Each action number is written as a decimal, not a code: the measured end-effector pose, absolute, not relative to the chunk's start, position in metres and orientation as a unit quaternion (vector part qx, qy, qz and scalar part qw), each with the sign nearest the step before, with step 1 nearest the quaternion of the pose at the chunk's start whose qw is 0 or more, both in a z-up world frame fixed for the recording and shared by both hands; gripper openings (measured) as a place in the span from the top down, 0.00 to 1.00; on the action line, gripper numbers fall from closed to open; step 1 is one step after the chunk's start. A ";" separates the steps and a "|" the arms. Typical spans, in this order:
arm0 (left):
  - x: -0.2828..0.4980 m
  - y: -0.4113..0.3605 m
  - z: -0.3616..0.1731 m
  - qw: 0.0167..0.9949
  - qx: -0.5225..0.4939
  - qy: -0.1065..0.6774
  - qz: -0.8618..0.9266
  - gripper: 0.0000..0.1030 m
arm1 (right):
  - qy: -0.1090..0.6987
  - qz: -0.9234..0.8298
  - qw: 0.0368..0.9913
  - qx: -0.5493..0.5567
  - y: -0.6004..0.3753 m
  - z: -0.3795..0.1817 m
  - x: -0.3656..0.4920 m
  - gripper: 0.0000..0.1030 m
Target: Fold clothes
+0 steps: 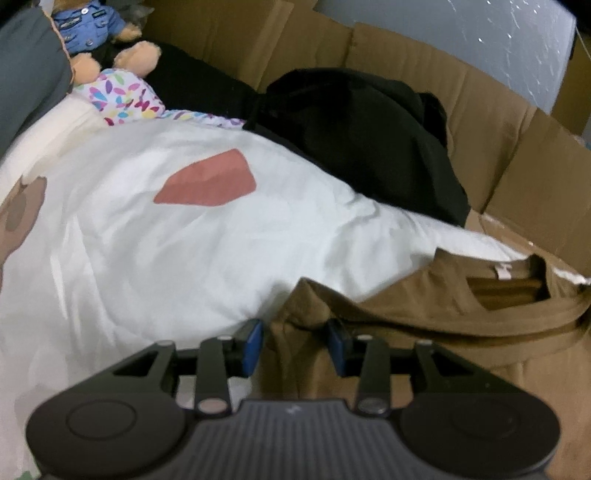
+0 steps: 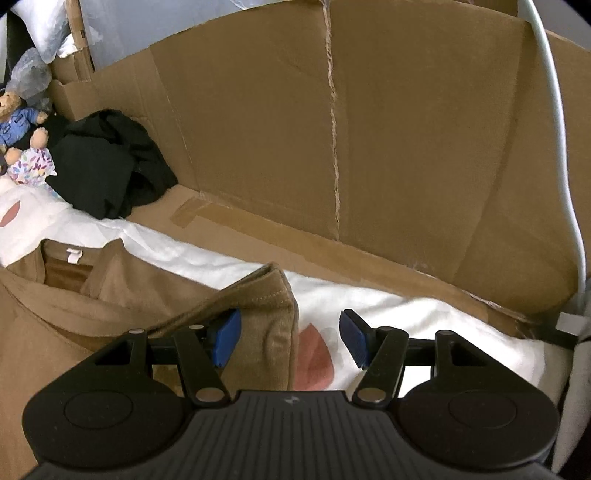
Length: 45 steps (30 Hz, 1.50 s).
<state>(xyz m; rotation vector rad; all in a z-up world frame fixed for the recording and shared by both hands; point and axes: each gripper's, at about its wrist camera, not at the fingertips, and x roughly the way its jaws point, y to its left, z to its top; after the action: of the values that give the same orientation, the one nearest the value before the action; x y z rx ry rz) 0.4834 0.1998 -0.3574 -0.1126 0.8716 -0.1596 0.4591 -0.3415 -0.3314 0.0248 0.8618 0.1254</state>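
Counting two grippers, one brown shirt point(image 1: 424, 314), one black garment point(image 1: 369, 140), one teddy bear point(image 1: 92, 33). Left gripper point(image 1: 295, 345) spread over shirt's left edge; right gripper point(image 2: 290, 338) spread around folded right sleeve point(image 2: 273, 306). Shirt near, flat on white sheet point(image 1: 166, 240), collar far. Cardboard wall point(image 2: 332, 129) close beyond; bare sheet rightward.

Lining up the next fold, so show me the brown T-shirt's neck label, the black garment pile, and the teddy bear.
neck label point(image 2: 74, 255), right wrist view, on the white tag inside the collar.
black garment pile point(image 1: 354, 140), left wrist view, on the middle of the heap.
teddy bear point(image 1: 88, 26), left wrist view, on its blue shirt.
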 end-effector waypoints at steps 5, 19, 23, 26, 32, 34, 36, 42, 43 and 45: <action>0.486 0.202 -0.359 0.902 -0.072 0.417 -0.083 0.58 | 0.414 0.063 0.907 0.042 -0.342 -0.336 0.467 0.38; 0.476 0.229 -0.347 0.910 -0.168 0.372 -0.072 0.97 | 0.407 0.076 0.906 0.085 -0.349 -0.333 0.473 0.94; 0.475 0.239 -0.343 0.907 -0.194 0.369 -0.059 0.97 | 0.397 0.063 0.912 0.083 -0.354 -0.323 0.470 0.94; 0.475 0.245 -0.340 0.905 -0.208 0.367 -0.048 0.97 | 0.399 0.047 0.912 0.086 -0.355 -0.320 0.470 0.94; 0.480 0.245 -0.331 0.908 -0.198 0.368 -0.019 0.97 | 0.406 0.022 0.910 0.084 -0.350 -0.318 0.476 0.95; 0.484 0.246 -0.331 0.907 -0.194 0.374 -0.011 0.97 | 0.411 0.016 0.908 0.084 -0.348 -0.318 0.480 0.95; 0.488 0.245 -0.333 0.905 -0.191 0.380 -0.007 0.97 | 0.417 0.007 0.905 0.080 -0.347 -0.319 0.484 0.95; 0.500 0.240 -0.338 0.902 -0.175 0.394 0.005 0.97 | 0.435 -0.019 0.898 0.063 -0.342 -0.326 0.498 0.95; 0.501 0.240 -0.338 0.903 -0.173 0.394 0.005 0.97 | 0.437 -0.022 0.897 0.061 -0.341 -0.327 0.501 0.95; 0.506 0.237 -0.337 0.904 -0.169 0.393 0.007 0.97 | 0.441 -0.030 0.895 0.055 -0.338 -0.329 0.505 0.95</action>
<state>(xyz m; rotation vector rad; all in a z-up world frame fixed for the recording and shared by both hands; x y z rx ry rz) 0.5058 0.2372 -0.3373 -0.3485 0.8126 0.0153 0.5054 -0.3384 -0.3291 0.1145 0.9142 -0.0623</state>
